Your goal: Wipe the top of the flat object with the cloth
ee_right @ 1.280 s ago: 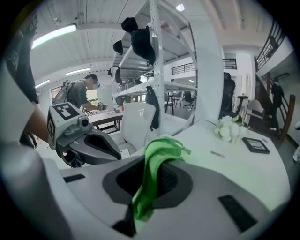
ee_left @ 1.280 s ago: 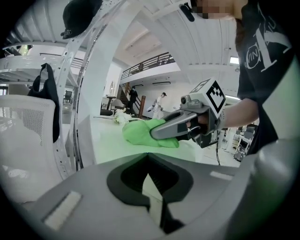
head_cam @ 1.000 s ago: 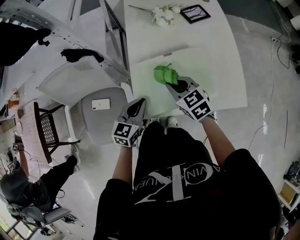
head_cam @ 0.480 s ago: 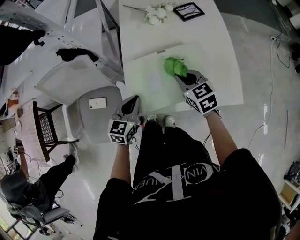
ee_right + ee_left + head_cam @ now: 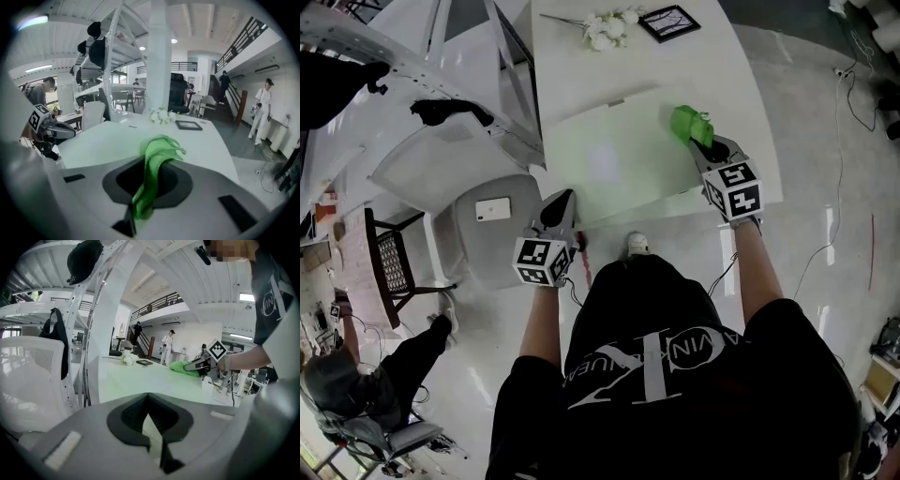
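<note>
Head view puts the green cloth point(image 5: 691, 123) at the far right corner of the flat sheet point(image 5: 609, 159), a pale green panel that lies on the near end of the white worktop point(image 5: 581, 75). The right tongs point(image 5: 710, 145) are clamped on the cloth. The right gripper view confirms this, with a fold of green fabric pinched between the jaws and the rest bunched out in front, over the panel. Whether the bunch presses flat on the surface or only brushes it cannot be told from these views.

The left tongs point(image 5: 561, 202) hang at the near left corner of the sheet, just beside its edge. The left gripper view shows their jaws brought together with nothing between them, so they take no part in the wiping at this moment.

As a judgement, the wipe is under way and not finished. The cloth is on the sheet and gripped well, so pickup and approach are done. No streaks, dust or damp marks show on the panel, so the pictures give no way of saying how much of it has been covered. With the cloth at one corner, the middle and left side lie well apart from it, and those would need passes before the top could be called wiped. The flowers point(image 5: 605, 28) and the picture frame point(image 5: 673, 21) at the far end of the worktop sit clear of the sheet.
</note>
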### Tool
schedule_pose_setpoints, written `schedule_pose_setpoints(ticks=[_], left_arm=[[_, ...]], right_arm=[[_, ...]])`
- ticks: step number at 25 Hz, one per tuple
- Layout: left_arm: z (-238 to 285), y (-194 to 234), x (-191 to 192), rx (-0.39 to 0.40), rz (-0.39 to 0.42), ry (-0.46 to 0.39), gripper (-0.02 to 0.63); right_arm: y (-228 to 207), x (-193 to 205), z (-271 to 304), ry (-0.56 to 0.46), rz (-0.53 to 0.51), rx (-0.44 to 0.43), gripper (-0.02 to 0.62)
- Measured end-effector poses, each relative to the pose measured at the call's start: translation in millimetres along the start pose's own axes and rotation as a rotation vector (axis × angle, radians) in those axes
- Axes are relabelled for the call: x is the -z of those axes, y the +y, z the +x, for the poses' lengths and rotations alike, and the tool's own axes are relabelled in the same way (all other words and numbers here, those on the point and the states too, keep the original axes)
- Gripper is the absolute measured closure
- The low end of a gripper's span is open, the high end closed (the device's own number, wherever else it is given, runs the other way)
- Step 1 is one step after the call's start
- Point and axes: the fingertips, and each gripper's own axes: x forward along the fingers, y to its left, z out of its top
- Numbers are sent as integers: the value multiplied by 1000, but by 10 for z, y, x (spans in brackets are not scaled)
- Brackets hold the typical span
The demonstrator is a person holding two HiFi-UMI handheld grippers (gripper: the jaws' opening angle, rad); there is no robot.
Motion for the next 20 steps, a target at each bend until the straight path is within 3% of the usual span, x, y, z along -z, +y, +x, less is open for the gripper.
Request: schedule_pose_setpoints(ticks=[5, 8, 12, 20], left_arm=[[13, 5, -35, 15, -66, -11, 601], [-52, 59, -144, 6, -102, -67, 601], [-144, 156, -242, -22, -77, -92, 601], [-244, 164, -318, -45, -49, -126, 601]], right_arm=[[-235, 36, -145, 13, 10, 127, 565], [-131, -91, -245, -48, 5, 152, 565], [299, -259, -276, -116, 3, 71, 565], [1439, -368, -113, -138, 6, -146, 565]])
